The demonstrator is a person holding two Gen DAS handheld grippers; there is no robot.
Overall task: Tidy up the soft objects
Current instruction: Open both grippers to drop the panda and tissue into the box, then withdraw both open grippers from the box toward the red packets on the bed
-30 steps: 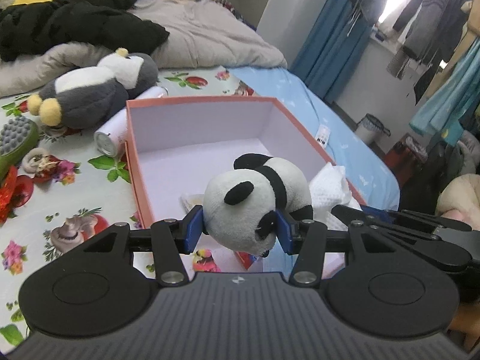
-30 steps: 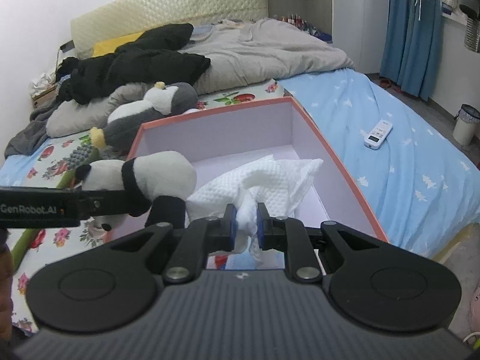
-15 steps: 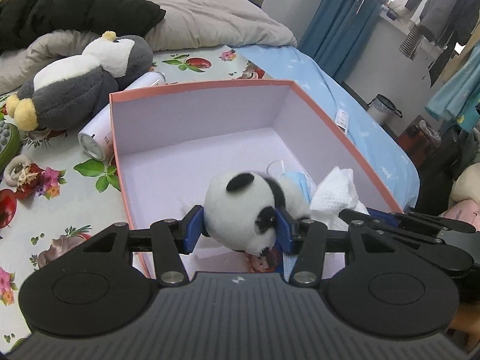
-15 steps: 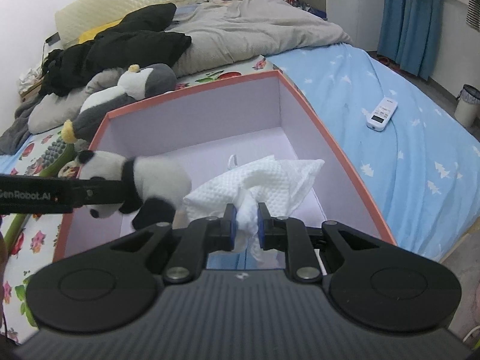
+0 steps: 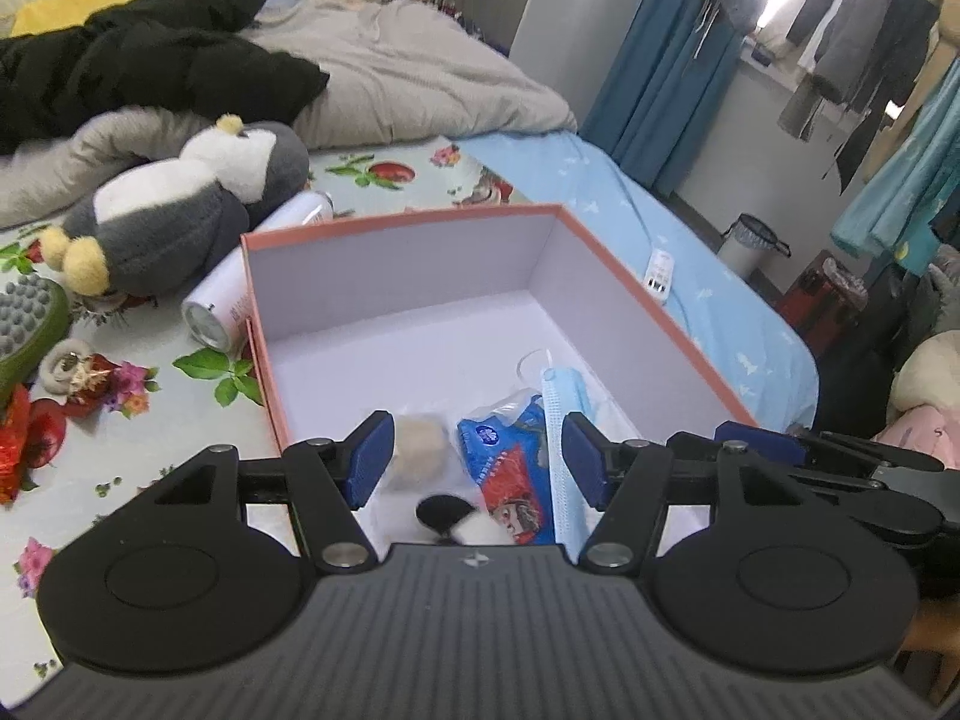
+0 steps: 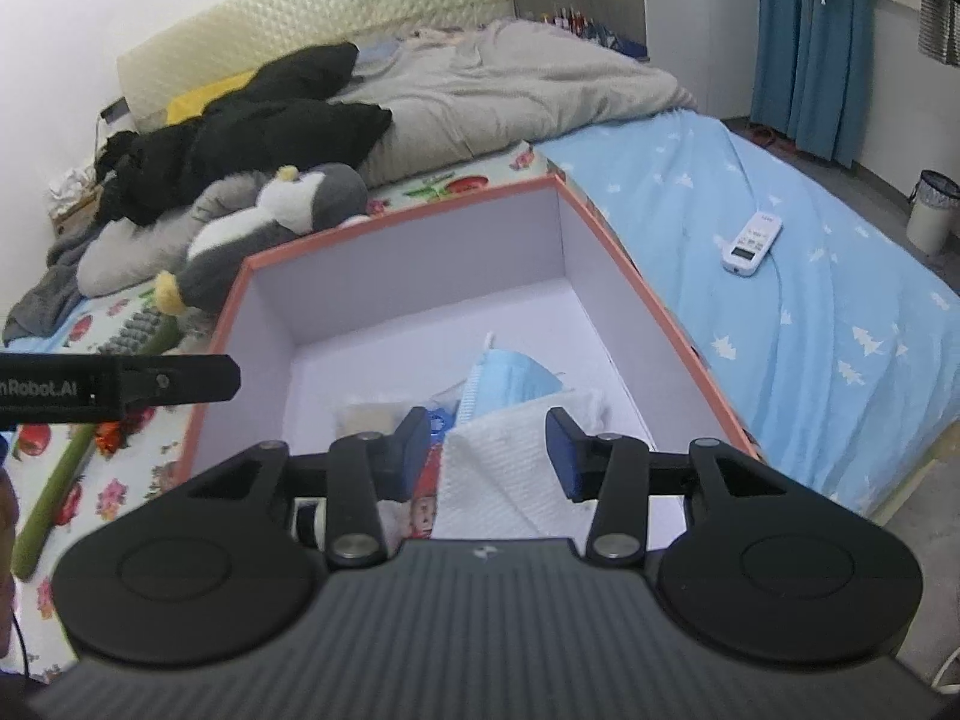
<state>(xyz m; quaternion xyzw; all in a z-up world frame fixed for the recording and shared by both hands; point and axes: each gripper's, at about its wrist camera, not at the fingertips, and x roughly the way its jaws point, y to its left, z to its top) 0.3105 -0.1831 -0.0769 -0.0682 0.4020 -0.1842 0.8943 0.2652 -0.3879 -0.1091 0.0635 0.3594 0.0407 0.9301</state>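
We hold the left gripper (image 5: 477, 459) over the near end of the box (image 5: 612, 264), its jaws opening and pressing on nothing. Below and just behind their gap the panda plush (image 5: 459, 519) lies in the box, mostly hidden by the gripper body. Beyond the gap sit a blue-and-red packet (image 5: 510, 474) and a face mask (image 5: 561, 420). Our right gripper (image 6: 489, 447) is opening too; the white cloth (image 6: 504, 474) lies loose between its blue pads (image 6: 564, 450), touching neither. The penguin plush (image 6: 270, 228) rests well beyond the jaws, outside the box.
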